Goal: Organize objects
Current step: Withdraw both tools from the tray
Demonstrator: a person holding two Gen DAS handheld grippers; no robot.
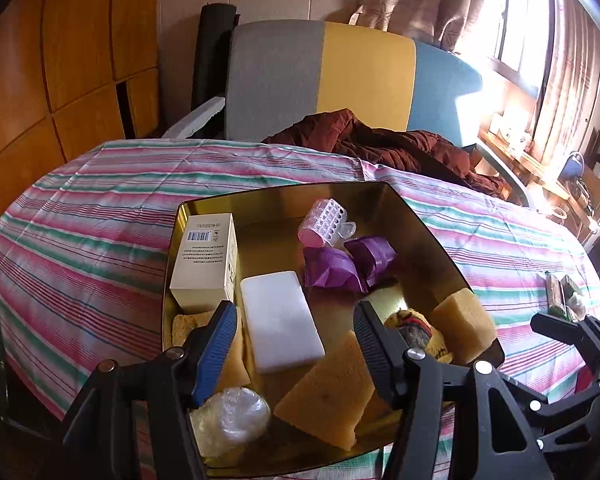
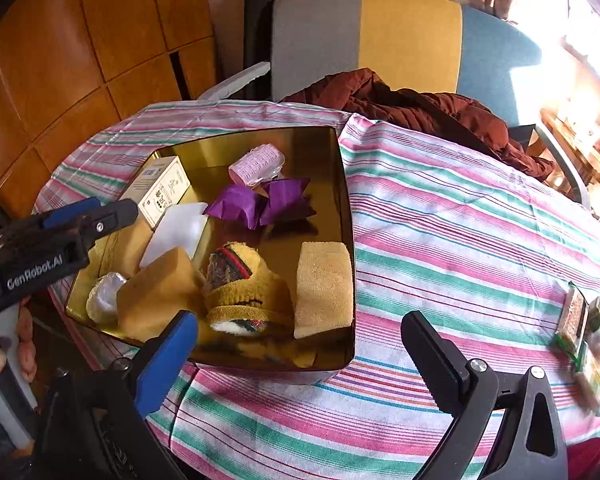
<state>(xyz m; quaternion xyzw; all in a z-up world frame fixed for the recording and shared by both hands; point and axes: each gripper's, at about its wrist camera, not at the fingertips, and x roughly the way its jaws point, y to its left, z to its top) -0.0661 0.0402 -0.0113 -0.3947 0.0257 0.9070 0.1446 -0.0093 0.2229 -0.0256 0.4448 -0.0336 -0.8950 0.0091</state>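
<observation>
A gold metal tray (image 1: 428, 236) (image 2: 342, 184) sits on a striped tablecloth. It holds a cream box (image 1: 206, 260) (image 2: 160, 190), a white block (image 1: 280, 320) (image 2: 178, 230), purple wrapped packets (image 1: 348, 264) (image 2: 260, 204), a pink hair roller (image 1: 324, 222) (image 2: 256, 166), yellow sponges (image 1: 328, 392) (image 2: 324, 288), a yellow sock (image 1: 412, 332) (image 2: 240, 288) and a clear plastic wad (image 1: 232, 416) (image 2: 104, 296). My left gripper (image 1: 296, 332) is open and empty above the tray's near side. My right gripper (image 2: 300, 348) is open and empty over the tray's near edge.
Small green and brown packets (image 2: 584, 328) (image 1: 562, 296) lie on the cloth at the right. A brown jacket (image 2: 420, 112) lies on a grey, yellow and blue chair (image 2: 408, 36) behind the table. Wooden panels stand at the left.
</observation>
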